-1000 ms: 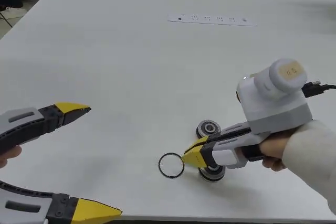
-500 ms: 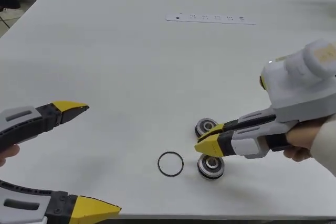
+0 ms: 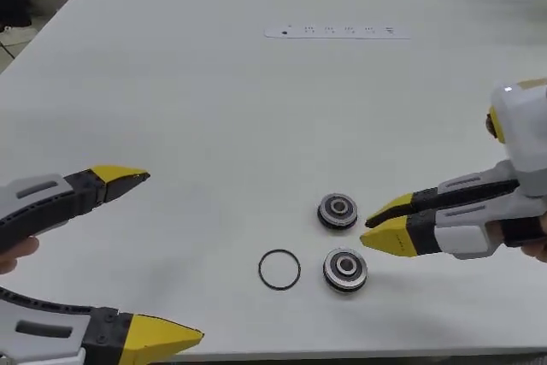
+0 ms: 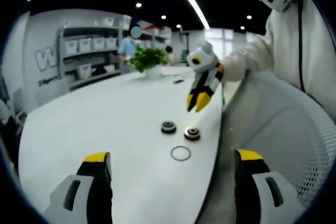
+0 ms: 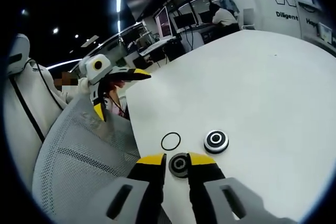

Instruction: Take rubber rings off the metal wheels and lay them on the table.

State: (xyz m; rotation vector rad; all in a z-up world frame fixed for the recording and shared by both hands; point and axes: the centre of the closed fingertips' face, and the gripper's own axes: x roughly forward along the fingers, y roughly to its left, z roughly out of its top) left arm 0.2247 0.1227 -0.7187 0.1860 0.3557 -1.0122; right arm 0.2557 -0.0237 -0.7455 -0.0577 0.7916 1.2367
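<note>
The right gripper (image 3: 382,224), jaws slightly apart and empty, points left at the lower metal wheel (image 3: 345,268), lying on the table (image 3: 256,108) beside the loose rubber ring (image 3: 279,268); the wide-open left gripper (image 3: 141,254) at lower left is farther, and the right gripper view shows this metal wheel (image 5: 179,164) straight ahead of the gap.

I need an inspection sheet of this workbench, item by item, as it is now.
Surface: white table, smooth.
Job's things: one rubber ring lying flat; near metal wheel and far metal wheel beside it, none touching.
Clutter: power strip at the far side.
Grippers: left tool wide open, empty; right tool narrowly open, empty, beside the wheels.
Cables: dark cord on the person's white clothing.
Surroundings: mesh chair, plant, shelves.
</note>
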